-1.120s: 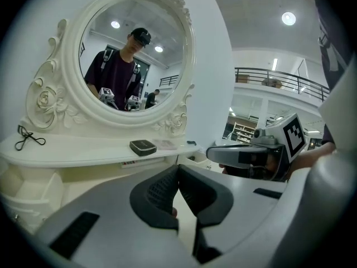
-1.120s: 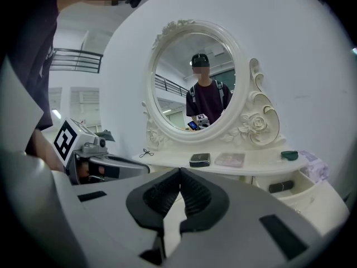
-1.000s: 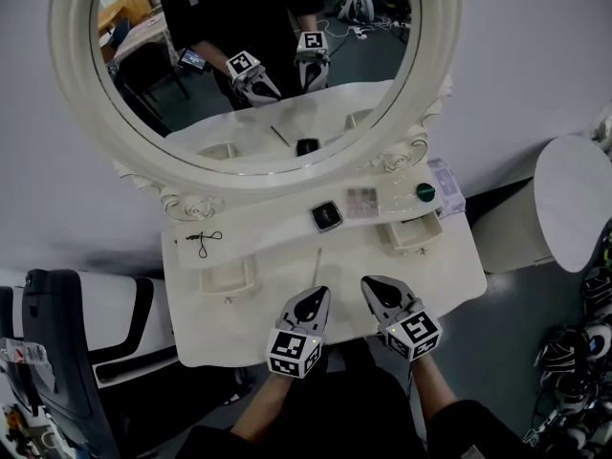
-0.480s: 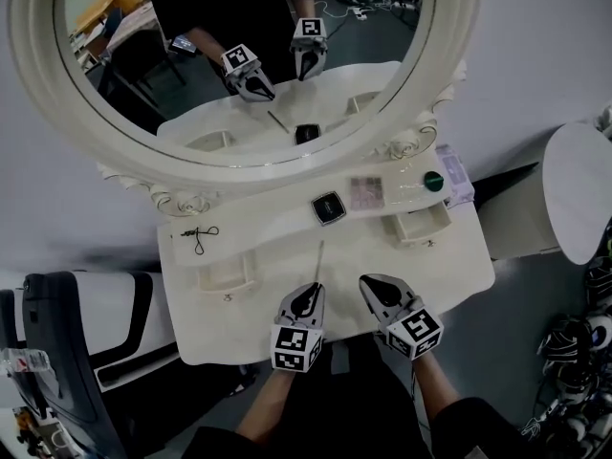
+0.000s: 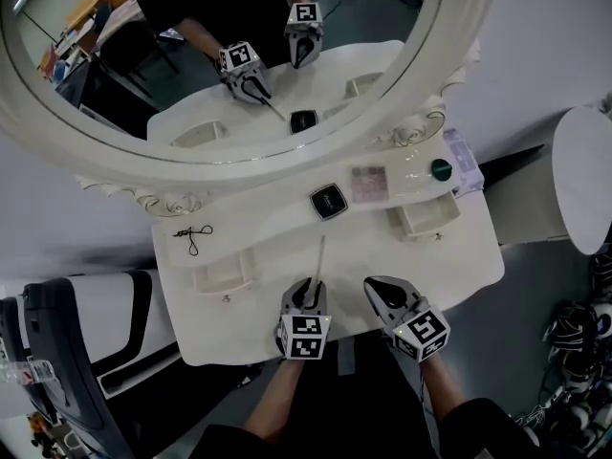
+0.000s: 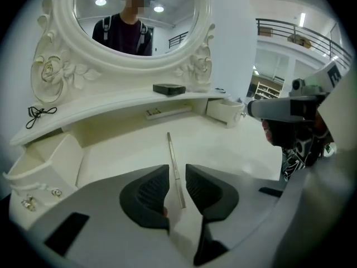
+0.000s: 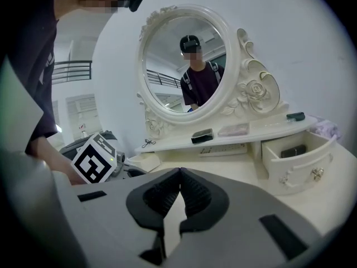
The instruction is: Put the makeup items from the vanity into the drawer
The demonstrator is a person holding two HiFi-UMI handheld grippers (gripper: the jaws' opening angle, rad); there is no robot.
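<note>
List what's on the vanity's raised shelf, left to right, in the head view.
black cord → black square compact → pale pink palette → green-lidded item

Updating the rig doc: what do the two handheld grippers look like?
The left gripper and the right gripper match. Each has a light grey moulded body that tapers forward to two black fingers with ribbed inner faces. Each carries a white marker cube printed with black square patterns at the rear end.
</note>
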